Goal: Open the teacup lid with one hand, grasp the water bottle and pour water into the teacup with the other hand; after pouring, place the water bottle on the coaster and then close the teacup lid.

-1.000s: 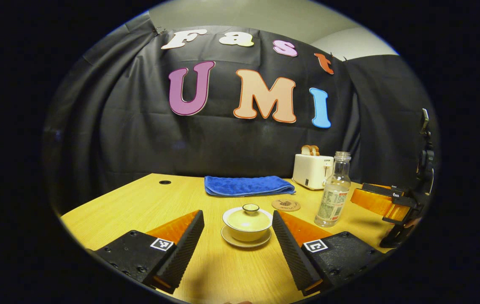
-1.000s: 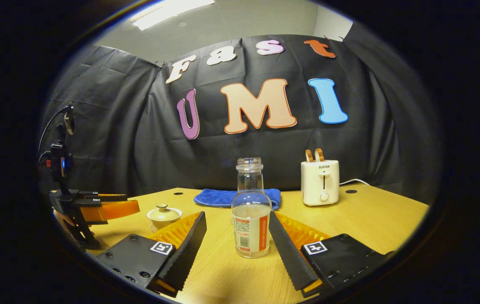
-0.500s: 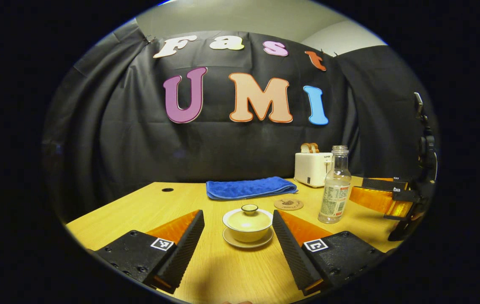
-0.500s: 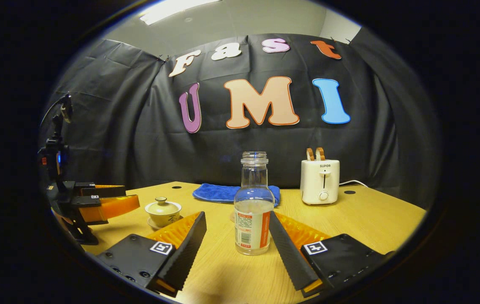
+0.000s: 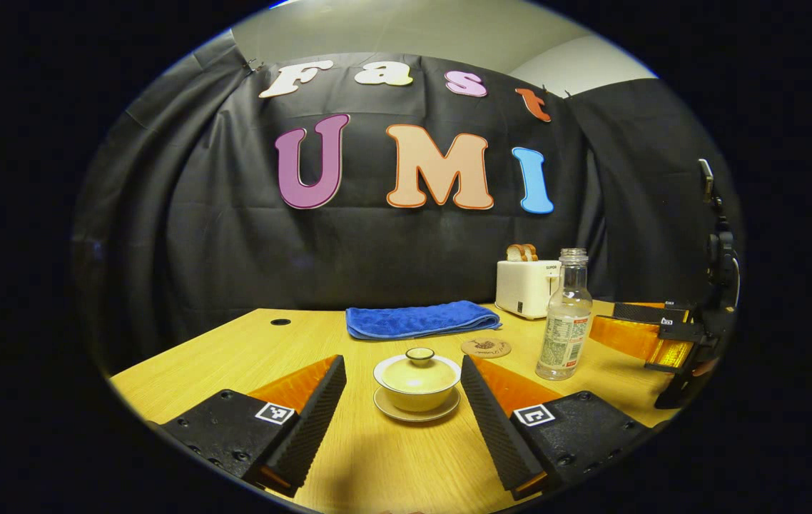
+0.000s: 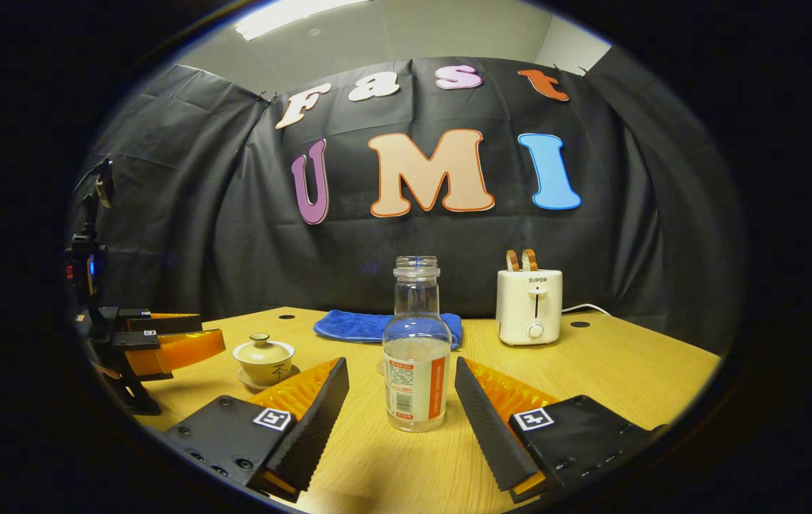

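A cream lidded teacup (image 5: pixel 417 380) sits on its saucer on the wooden table, just ahead of my left gripper (image 5: pixel 403 375), whose open fingers flank it without touching. The teacup (image 6: pixel 264 358) also shows at the left of the right gripper view. An uncapped clear water bottle (image 6: pixel 417 362), partly filled, stands upright ahead of my right gripper (image 6: pixel 401 377), which is open with the bottle in line with the gap. In the left gripper view the bottle (image 5: pixel 566 323) stands to the right, beside a round brown coaster (image 5: pixel 486 348).
A folded blue towel (image 5: pixel 420 318) lies at the back of the table (image 5: pixel 235 357). A white toaster (image 6: pixel 529 305) with bread stands at the back right. The other gripper (image 5: pixel 652 333) shows at the far right of the left gripper view.
Both gripper views have shifted slightly; the teacup and bottle sit a little farther from the fingers. Neither gripper has closed and nothing on the table has moved.
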A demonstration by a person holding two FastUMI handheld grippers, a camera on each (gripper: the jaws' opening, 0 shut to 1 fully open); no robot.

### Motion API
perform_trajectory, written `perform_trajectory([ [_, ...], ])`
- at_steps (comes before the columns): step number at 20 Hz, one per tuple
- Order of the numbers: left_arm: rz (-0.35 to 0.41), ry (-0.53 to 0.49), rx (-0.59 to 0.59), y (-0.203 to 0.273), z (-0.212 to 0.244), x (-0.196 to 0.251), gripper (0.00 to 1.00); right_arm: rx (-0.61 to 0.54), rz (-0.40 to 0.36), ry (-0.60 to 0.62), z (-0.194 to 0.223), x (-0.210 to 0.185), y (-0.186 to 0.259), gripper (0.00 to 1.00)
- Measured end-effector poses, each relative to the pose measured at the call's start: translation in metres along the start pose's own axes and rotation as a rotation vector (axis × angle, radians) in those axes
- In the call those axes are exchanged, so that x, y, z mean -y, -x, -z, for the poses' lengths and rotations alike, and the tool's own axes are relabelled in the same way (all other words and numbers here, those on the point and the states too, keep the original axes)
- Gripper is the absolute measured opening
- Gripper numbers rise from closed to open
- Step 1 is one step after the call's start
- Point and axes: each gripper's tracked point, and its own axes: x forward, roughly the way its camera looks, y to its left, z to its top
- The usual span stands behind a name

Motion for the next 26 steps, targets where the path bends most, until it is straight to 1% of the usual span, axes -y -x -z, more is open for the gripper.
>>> perform_trajectory([
  [4,0.013,0.0,0.001,-0.004,0.0,0.003,0.95,-0.002,0.001,0.0,0.0,0.0,0.001,0.96],
  [5,0.013,-0.001,0.0,-0.006,-0.002,0.003,0.95,0.001,0.004,0.0,-0.001,0.001,0.0,0.94],
  [8,0.015,-0.002,-0.003,-0.016,0.0,0.003,0.95,0.0,0.002,0.0,0.0,0.001,0.0,0.99],
  [9,0.025,-0.003,-0.005,-0.019,0.0,0.004,0.95,0.001,0.002,0.0,-0.001,0.0,0.0,0.96],
  [10,0.039,-0.004,-0.005,-0.023,0.001,0.007,0.94,0.0,0.002,0.0,-0.001,0.0,0.001,0.99],
  [11,0.054,-0.003,-0.006,-0.029,0.0,0.009,0.95,0.0,0.002,0.0,-0.001,0.0,0.001,0.99],
  [14,0.078,-0.002,-0.019,-0.045,0.003,0.01,0.95,0.001,0.002,0.0,-0.001,0.0,0.001,0.99],
  [15,0.078,-0.003,-0.027,-0.051,0.004,0.01,0.95,-0.001,0.002,0.0,-0.001,0.0,0.001,0.96],
  [16,0.079,-0.006,-0.038,-0.057,0.006,0.01,0.95,0.0,0.002,0.0,-0.001,0.0,0.001,0.99],
  [19,0.101,-0.008,-0.086,-0.07,0.012,0.013,0.95,0.0,0.002,0.0,-0.002,0.0,0.001,0.99],
  [20,0.11,-0.008,-0.102,-0.073,0.016,0.015,0.95,-0.001,0.002,0.0,-0.001,0.0,0.001,0.96],
  [21,0.118,-0.009,-0.119,-0.076,0.02,0.016,0.94,0.0,0.002,0.0,-0.001,0.0,0.0,0.99],
  [22,0.119,-0.011,-0.135,-0.079,0.022,0.015,0.93,0.0,0.002,0.0,-0.001,0.0,0.001,0.96],
  [23,0.116,-0.012,-0.15,-0.082,0.024,0.014,0.9,0.0,0.002,0.0,-0.001,0.0,0.001,0.99],
  [24,0.113,-0.015,-0.159,-0.084,0.025,0.014,0.88,0.0,0.002,0.0,-0.001,0.0,0.001,0.99],
  [25,0.115,-0.018,-0.162,-0.085,0.025,0.015,0.83,0.0,0.002,0.0,-0.002,0.0,0.001,0.99],
  [26,0.116,-0.02,-0.163,-0.087,0.026,0.015,0.81,0.0,0.002,0.0,-0.001,0.0,0.001,0.96],
])
